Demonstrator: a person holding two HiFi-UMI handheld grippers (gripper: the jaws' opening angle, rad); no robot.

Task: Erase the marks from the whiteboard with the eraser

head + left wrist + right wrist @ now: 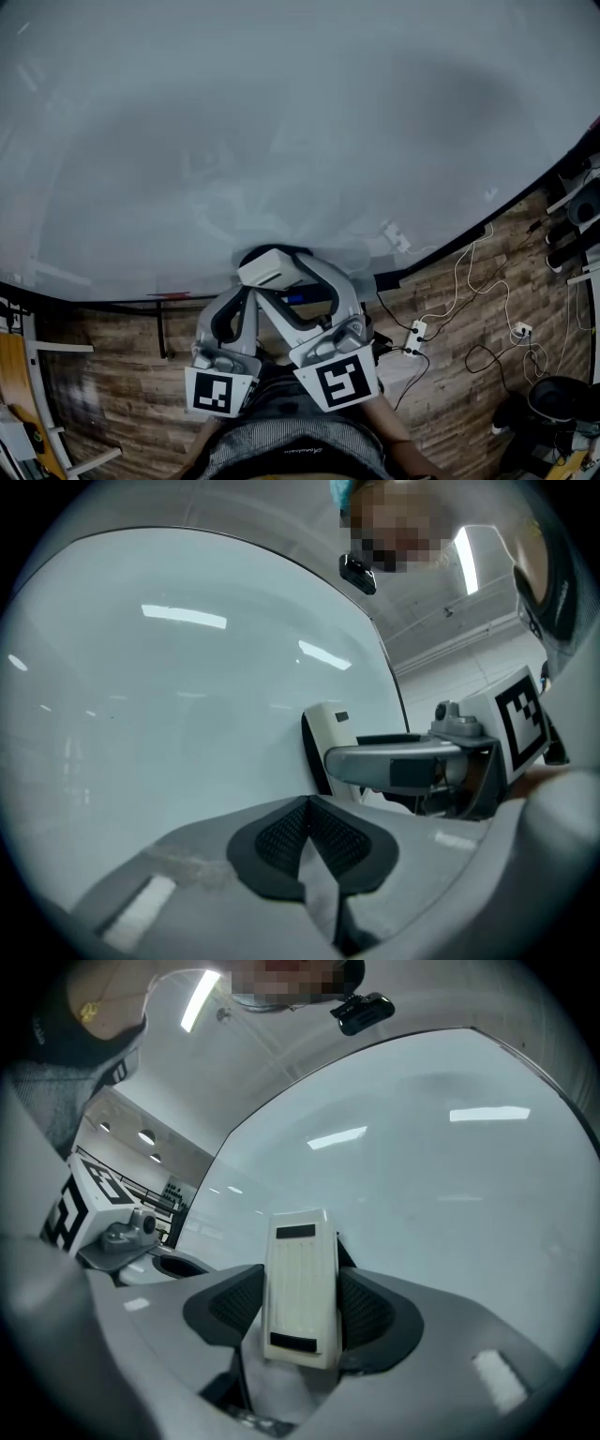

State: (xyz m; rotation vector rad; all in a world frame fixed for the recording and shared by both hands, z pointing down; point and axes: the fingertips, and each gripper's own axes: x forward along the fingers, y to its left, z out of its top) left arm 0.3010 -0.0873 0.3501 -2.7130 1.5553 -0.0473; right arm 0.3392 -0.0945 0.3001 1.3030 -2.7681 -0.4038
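The whiteboard (281,112) fills the upper head view, with faint grey smudges near its middle and no bold marks that I can make out. My right gripper (284,281) is shut on the white eraser (272,267), held against the board's lower edge. In the right gripper view the eraser (300,1288) stands upright between the dark pads (370,1312), with the whiteboard (422,1166) behind it. My left gripper (239,302) sits just left of it, shut on nothing (309,844). From the left gripper view the eraser (328,738) and the right gripper's finger (394,761) show to the right.
Below the board is a wooden floor (450,394) with a white power strip (414,336) and loose cables (487,300). A dark round object (558,398) lies at the lower right. White frame rails (56,349) stand at the lower left.
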